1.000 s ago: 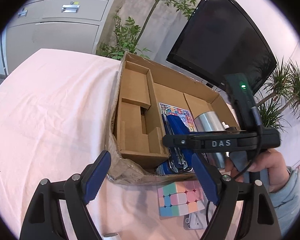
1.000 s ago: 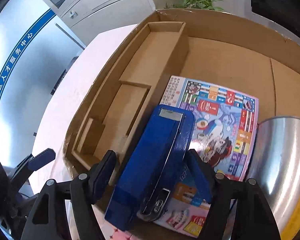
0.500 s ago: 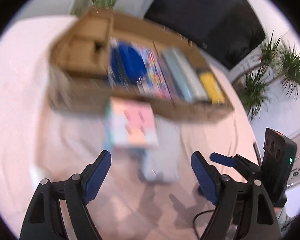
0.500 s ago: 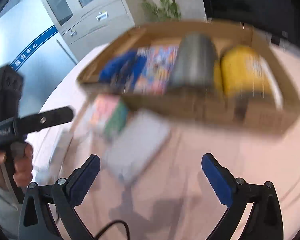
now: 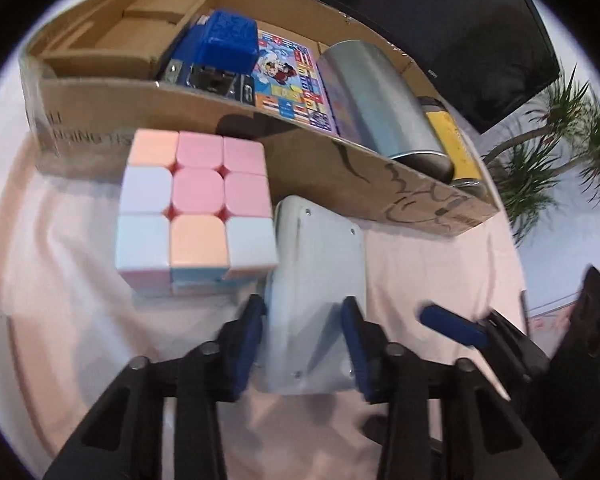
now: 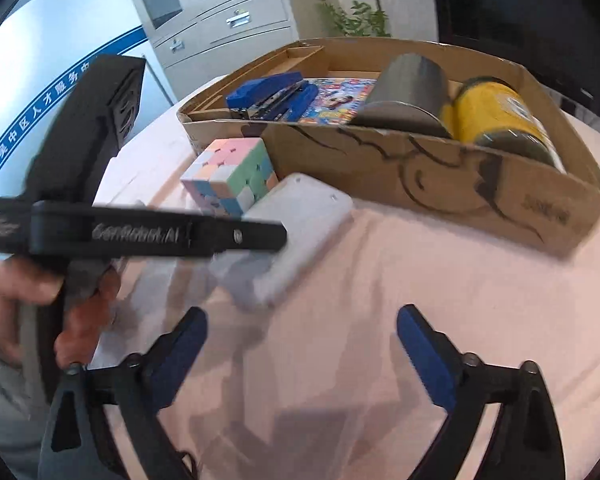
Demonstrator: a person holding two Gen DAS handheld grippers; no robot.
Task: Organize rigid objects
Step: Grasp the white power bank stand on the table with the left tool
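- Since a second ago, right tongs [image 6: 300, 354] have let go of the blue plastic stapler [image 6: 274, 94], backed out of the brown cardboard box [image 5: 228, 116] and now sit wide apart.
- Left tongs [image 5: 303, 338] swung down and are clamped on the flat grey plastic case [image 5: 320, 276], so that's probably next in.
- Case lies on the pink-clothed surface [image 6: 380, 280] along the box's front wall, touching the pastel puzzle cube [image 5: 194, 204].
- Box holds the stapler, a colourful printed booklet [image 5: 292, 76], a silver metal tin [image 5: 376, 96] and a yellow jar [image 6: 500, 116].

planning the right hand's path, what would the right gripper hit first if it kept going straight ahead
Likely the cardboard box: its near wall stands across the bare cloth ahead of the open right gripper. The white case lies left of that line; depth is unclear.
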